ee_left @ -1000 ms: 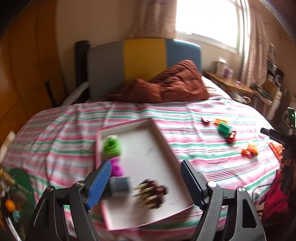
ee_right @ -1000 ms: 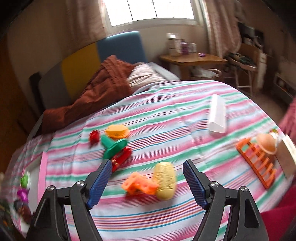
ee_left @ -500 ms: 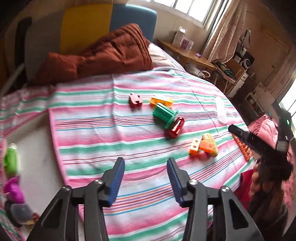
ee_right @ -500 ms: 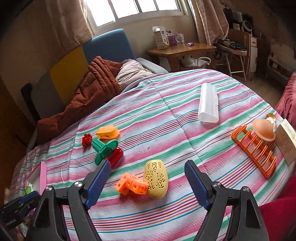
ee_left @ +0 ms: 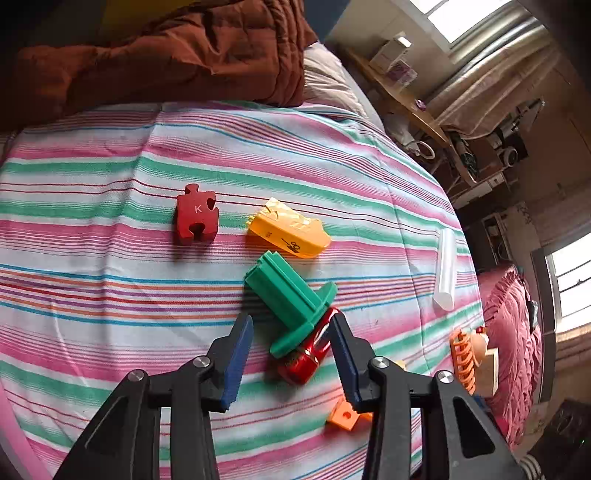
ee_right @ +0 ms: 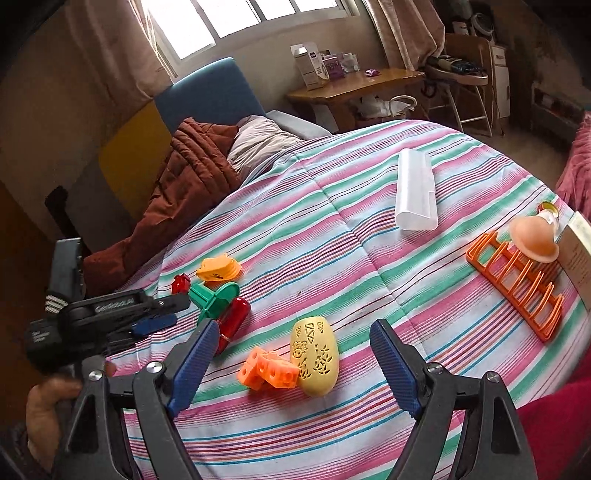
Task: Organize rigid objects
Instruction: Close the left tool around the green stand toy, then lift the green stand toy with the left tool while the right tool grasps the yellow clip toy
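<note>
Glossy red toy car (ee_left: 309, 352), woven bedsheet (ee_left: 110, 302)

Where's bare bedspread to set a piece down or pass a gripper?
Free: the wide striped stretch between the white case and the yellow perforated oval; also left of the red puzzle piece. Crowded: green spool, red capsule and yellow-orange piece bunch together at the left gripper.

Home bedroom: striped bedspread (ee_right: 332, 229), pillow (ee_right: 258, 142), curtained window (ee_right: 236, 18).
</note>
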`<state>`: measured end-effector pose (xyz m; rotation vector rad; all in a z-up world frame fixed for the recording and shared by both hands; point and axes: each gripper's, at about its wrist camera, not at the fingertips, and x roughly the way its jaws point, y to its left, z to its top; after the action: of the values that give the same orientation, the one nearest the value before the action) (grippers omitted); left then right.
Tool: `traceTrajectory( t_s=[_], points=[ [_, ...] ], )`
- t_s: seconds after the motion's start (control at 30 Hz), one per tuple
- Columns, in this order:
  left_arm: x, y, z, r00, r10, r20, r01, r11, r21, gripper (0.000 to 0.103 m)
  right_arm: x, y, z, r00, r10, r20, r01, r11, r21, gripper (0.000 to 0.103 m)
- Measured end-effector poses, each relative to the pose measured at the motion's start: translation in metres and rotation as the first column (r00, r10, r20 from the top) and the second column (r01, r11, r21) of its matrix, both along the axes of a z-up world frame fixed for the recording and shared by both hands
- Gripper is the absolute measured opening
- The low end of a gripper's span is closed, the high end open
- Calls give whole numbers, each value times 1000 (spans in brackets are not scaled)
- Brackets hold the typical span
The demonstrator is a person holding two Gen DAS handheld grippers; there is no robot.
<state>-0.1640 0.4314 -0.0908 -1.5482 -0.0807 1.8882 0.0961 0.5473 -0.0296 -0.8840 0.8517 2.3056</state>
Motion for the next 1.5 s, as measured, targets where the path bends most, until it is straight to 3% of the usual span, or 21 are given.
traceTrajectory(
  t_s=[0.27,0.4,0.47,0.67,0.77,0.93,1.1,1.23,1.37,1.5],
  points=[
    [-20,35,-34,998,39,55,-35,997,-61,46,1,5,-1,1000,-7,-11,7,1000,-26,85],
    [-12,43,-34,1000,-19,-15,17,996,-90,44,0,4,-3,1000,-1,-4,1,1000,-29,85],
    [-8,40,-31,998,-56,-37,52,993,-103,35,-1,3,-4,1000,5,1,-5,1000,-26,85],
    [-2,-16,-26,995,-64,-72,52,986,-157,30,-2,0,-7,1000,19,11,-19,1000,-24,85],
    [7,-57,-26,997,-28,-67,18,989,-147,30,-5,-6,-8,999,40,18,-40,999,-16,85],
    [53,-100,-22,986,-47,-160,20,985,-170,30,-16,-20,-12,993,108,37,-108,994,-1,84],
    [98,-122,-19,961,-78,-267,36,987,-157,31,-29,-39,-22,977,202,72,-202,979,0,80],
    [98,-133,-21,960,-53,-274,23,993,-113,31,-42,-55,-26,958,269,95,-270,963,-6,77],
    [95,-132,-22,957,-65,-284,33,993,-115,30,-66,-57,-23,950,293,113,-294,956,-6,77],
    [95,-131,-24,955,-70,-289,41,994,-104,30,-108,-43,-18,952,281,121,-285,959,12,87]
  ],
)
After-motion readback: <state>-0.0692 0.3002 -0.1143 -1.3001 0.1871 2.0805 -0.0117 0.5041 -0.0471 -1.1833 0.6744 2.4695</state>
